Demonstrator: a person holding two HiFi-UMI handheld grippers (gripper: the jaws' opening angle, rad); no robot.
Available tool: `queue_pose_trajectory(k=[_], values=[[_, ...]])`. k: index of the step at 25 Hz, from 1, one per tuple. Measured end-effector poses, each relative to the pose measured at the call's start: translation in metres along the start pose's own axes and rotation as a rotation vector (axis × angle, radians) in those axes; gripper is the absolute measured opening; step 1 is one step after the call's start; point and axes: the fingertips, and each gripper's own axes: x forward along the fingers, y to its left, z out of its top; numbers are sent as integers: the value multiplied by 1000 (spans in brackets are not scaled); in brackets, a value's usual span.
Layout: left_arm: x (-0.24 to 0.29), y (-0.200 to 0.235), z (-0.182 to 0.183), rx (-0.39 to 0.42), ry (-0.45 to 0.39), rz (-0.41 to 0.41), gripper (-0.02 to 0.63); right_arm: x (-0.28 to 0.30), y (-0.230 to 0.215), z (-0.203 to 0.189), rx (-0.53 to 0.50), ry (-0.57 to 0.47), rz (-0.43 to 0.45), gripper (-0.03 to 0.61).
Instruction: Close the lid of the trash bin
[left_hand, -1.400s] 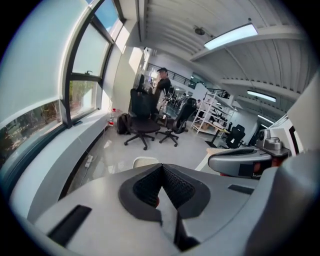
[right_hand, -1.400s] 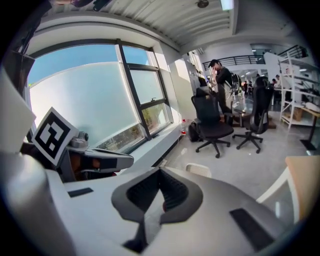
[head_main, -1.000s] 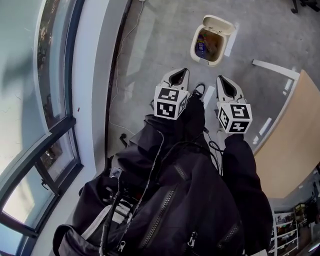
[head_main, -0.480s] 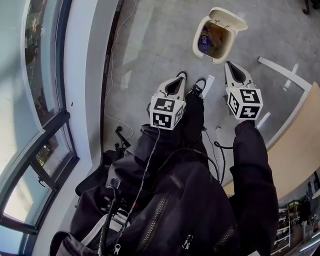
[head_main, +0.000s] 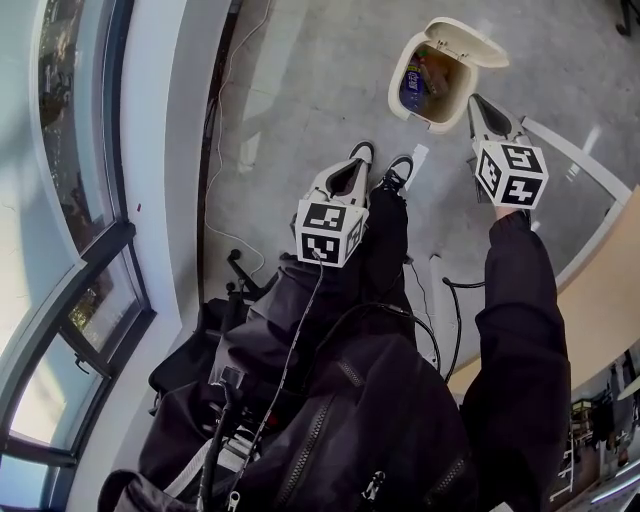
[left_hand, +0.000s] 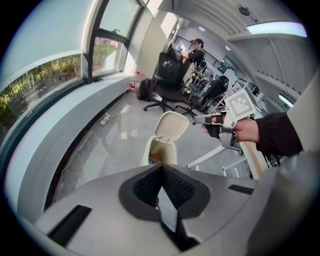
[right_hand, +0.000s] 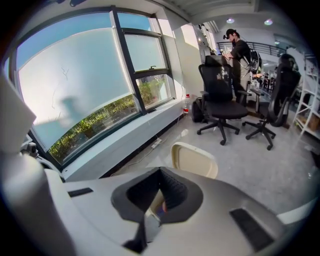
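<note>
Your trash bin (head_main: 428, 90) stands on the floor (head_main: 320, 80) ahead, its lid (head_main: 468, 40) tipped up, open. Your right gripper (head_main: 478, 103) hovers just beside the rim, jaws together, empty. Your left gripper (head_main: 352, 172), jaws also together, hangs above your shoes (head_main: 398, 172). Office chairs (right_hand: 222, 107) stand beyond the bin.

Trash bin (head_main: 432, 123) and lid (head_main: 468, 38): smooth cream plastic, slight sheen. Floor (head_main: 320, 90): grey, polished, glossy with reflections. Left gripper (left_hand: 161, 169): matt pale plastic shell, black ribbed pads (left_hand: 176, 188).
</note>
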Motion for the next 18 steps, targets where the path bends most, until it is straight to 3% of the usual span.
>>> queue_pose_trajectory(k=[7,18], values=[[3,13,-18,-26,42,11,0,49,-71,34,49,1,-55,5],[0,29,-24,-54,61,28,0,87,-118,63,33,52,-153,5]])
